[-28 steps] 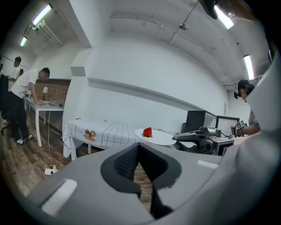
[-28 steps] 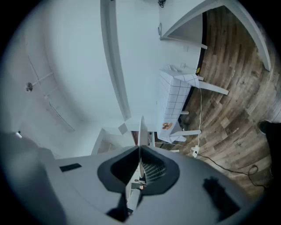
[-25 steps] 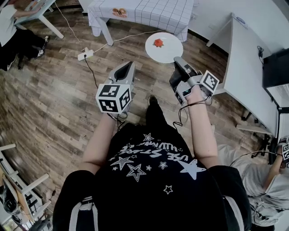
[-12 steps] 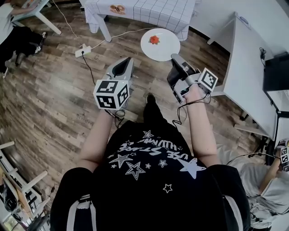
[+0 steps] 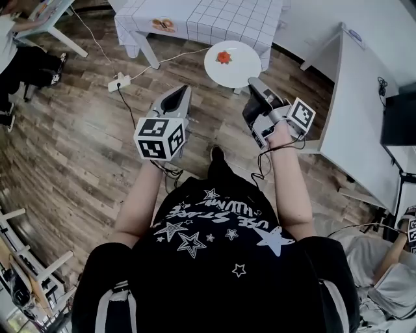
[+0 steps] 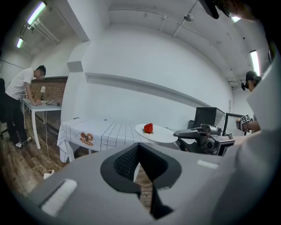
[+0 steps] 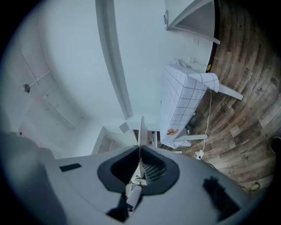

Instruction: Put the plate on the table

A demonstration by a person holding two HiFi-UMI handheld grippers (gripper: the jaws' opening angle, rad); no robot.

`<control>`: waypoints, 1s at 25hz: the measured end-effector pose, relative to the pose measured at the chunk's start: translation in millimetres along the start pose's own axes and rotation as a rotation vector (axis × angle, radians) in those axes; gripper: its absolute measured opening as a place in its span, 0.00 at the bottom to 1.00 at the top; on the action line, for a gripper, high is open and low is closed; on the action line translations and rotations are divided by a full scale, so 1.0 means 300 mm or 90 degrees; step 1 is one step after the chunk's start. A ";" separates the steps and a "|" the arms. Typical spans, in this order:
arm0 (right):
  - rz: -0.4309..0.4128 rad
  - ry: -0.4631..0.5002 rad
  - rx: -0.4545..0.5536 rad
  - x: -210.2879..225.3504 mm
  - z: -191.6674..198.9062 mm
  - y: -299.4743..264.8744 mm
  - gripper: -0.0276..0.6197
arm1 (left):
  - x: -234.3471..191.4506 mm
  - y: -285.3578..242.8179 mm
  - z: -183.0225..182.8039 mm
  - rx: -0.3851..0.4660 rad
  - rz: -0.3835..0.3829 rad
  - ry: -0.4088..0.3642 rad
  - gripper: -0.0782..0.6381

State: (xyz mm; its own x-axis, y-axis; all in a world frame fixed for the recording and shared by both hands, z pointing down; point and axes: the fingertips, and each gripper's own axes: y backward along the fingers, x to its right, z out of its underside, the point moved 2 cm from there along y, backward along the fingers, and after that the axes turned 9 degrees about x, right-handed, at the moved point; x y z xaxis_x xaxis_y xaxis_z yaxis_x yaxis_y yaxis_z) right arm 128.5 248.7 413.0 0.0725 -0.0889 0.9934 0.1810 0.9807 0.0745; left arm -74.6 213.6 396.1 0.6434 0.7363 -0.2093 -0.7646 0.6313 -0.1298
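A white plate (image 5: 235,67) carrying a strawberry (image 5: 224,57) hangs level over the wood floor, just short of the table with the checked cloth (image 5: 214,19). My right gripper (image 5: 250,84) is shut on the plate's near rim; in the right gripper view the plate (image 7: 142,130) shows edge-on between the pads. My left gripper (image 5: 182,92) floats to the plate's left, shut and holding nothing. The left gripper view shows the plate (image 6: 163,133), the strawberry (image 6: 148,128), the table (image 6: 101,130) and the right gripper (image 6: 206,137).
A power strip (image 5: 119,82) and its cable lie on the floor left of the table. A white desk (image 5: 357,104) stands at the right. One person (image 5: 16,49) works at a desk at the far left. Another person sits at the lower right (image 5: 390,260).
The table has come further into view and nearer. The plate, still in my right gripper, has shifted slightly up toward it. The left gripper keeps its place beside it.
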 end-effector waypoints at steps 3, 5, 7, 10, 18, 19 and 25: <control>-0.003 -0.009 0.008 0.032 -0.026 -0.008 0.08 | -0.014 -0.014 0.002 0.005 -0.005 -0.008 0.12; -0.011 -0.016 0.010 0.042 -0.037 -0.028 0.08 | -0.031 -0.024 -0.006 0.012 -0.011 -0.013 0.12; -0.018 -0.022 0.009 0.043 -0.053 -0.060 0.08 | -0.048 -0.039 -0.021 0.020 -0.020 -0.014 0.12; -0.013 -0.027 0.001 0.045 -0.093 -0.125 0.08 | -0.080 -0.084 -0.048 0.025 -0.038 -0.013 0.12; -0.007 -0.038 -0.019 0.058 -0.204 -0.256 0.08 | -0.154 -0.205 -0.076 0.022 -0.082 0.000 0.12; -0.004 -0.037 -0.021 0.059 -0.207 -0.257 0.08 | -0.156 -0.210 -0.076 0.024 -0.085 0.001 0.12; 0.000 -0.034 -0.039 0.079 -0.227 -0.283 0.08 | -0.160 -0.243 -0.068 0.030 -0.097 0.006 0.12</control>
State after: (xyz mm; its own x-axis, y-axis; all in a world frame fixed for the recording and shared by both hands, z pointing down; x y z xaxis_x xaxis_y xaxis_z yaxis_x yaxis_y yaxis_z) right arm 181.7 151.5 424.1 0.0197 -0.0771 0.9968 0.2407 0.9681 0.0701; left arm -50.5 127.4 395.9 0.7517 0.6287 -0.1991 -0.6550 0.7468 -0.1148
